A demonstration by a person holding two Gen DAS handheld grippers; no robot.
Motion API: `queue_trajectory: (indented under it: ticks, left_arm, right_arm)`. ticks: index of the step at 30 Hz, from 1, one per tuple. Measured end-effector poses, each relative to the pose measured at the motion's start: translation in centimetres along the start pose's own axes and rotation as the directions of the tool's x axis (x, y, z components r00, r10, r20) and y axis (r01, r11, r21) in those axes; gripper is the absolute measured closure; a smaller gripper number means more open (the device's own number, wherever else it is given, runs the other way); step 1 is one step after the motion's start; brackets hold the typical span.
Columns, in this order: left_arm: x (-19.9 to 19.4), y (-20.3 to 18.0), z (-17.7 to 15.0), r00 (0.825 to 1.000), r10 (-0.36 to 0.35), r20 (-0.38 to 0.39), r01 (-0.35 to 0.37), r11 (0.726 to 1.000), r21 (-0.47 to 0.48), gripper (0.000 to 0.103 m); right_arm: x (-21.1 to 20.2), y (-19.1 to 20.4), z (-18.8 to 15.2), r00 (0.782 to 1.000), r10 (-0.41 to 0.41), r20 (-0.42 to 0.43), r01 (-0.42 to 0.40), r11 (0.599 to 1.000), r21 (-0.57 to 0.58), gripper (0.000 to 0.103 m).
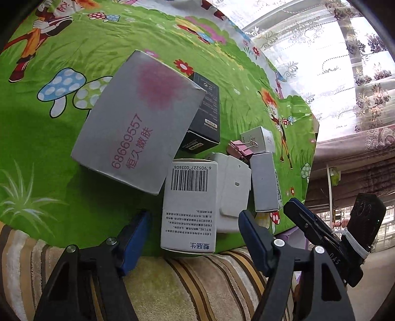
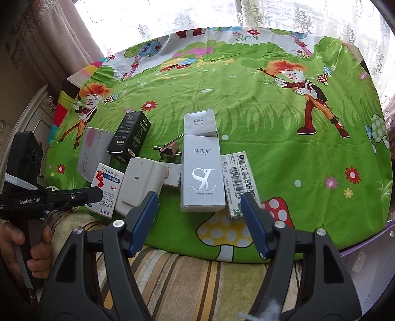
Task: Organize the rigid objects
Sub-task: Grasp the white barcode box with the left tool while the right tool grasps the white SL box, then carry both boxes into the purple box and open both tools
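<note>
Several boxes lie grouped on the green cartoon cloth [image 2: 246, 103]. In the left wrist view my open left gripper [image 1: 195, 234] straddles a white barcode box [image 1: 190, 207], not touching it. Beyond are a large grey box with red print [image 1: 138, 123], a black box [image 1: 205, 111], a white case [image 1: 233, 187], a silver box [image 1: 264, 182], a pink binder clip [image 1: 240, 149] and a small white box [image 1: 259, 138]. In the right wrist view my open right gripper [image 2: 200, 222] sits just before the silver SL box [image 2: 202, 175] and a barcode carton [image 2: 240, 184]. The left gripper [image 2: 74, 195] shows at its left.
A striped towel [image 2: 185, 276] covers the near edge under both grippers. Lace curtains [image 2: 197, 14] hang behind the table. The cloth's right half [image 2: 321, 160] holds only printed figures. The table's right edge drops off beyond the silver box in the left wrist view [image 1: 311, 148].
</note>
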State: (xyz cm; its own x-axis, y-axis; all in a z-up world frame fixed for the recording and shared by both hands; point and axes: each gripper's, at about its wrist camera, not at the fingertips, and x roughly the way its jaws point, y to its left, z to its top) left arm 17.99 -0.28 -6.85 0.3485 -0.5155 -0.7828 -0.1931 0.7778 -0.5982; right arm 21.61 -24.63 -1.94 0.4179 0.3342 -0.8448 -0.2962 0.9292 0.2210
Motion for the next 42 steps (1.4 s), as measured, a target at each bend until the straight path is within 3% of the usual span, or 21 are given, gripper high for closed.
queue_trajectory:
  ticks: [4,8,14,15,24,42]
  left_arm:
    - [0.3,0.1,0.1,1.000,-0.012,-0.007,0.012,1.000,-0.004,0.038]
    - [0.8,0.3,-0.1,0.999,-0.024,-0.025,0.024,1.000,-0.003,0.054]
    - [0.8,0.3,-0.3,0.999,-0.034,-0.024,0.034,0.999,0.005,0.062]
    - [0.7,0.3,-0.3,0.999,-0.034,-0.022,0.034,0.999,0.008,0.062]
    - [0.1,0.2,-0.7,0.999,-0.047,0.018,0.046,0.999,0.019,0.062]
    - [-2.3,-0.9,-2.0,0.990,-0.100,0.101,0.092,0.993,0.077,0.062]
  right_arm:
    - [1.3,0.0,0.9,1.000,-0.005,-0.015,0.005,1.000,0.006,0.030]
    - [2.4,0.7,1.4,1.000,-0.008,-0.028,0.008,1.000,-0.017,0.031]
    - [3.6,1.4,1.6,0.998,-0.039,-0.047,0.036,0.998,-0.047,0.051]
    - [3.6,1.5,1.5,0.998,-0.038,-0.048,0.036,0.998,-0.050,0.055]
    - [3.2,2.6,0.7,0.996,-0.083,-0.024,0.080,0.992,-0.098,0.056]
    - [-2.8,3.1,-3.0,0.995,-0.030,0.095,0.035,0.998,-0.057,0.056]
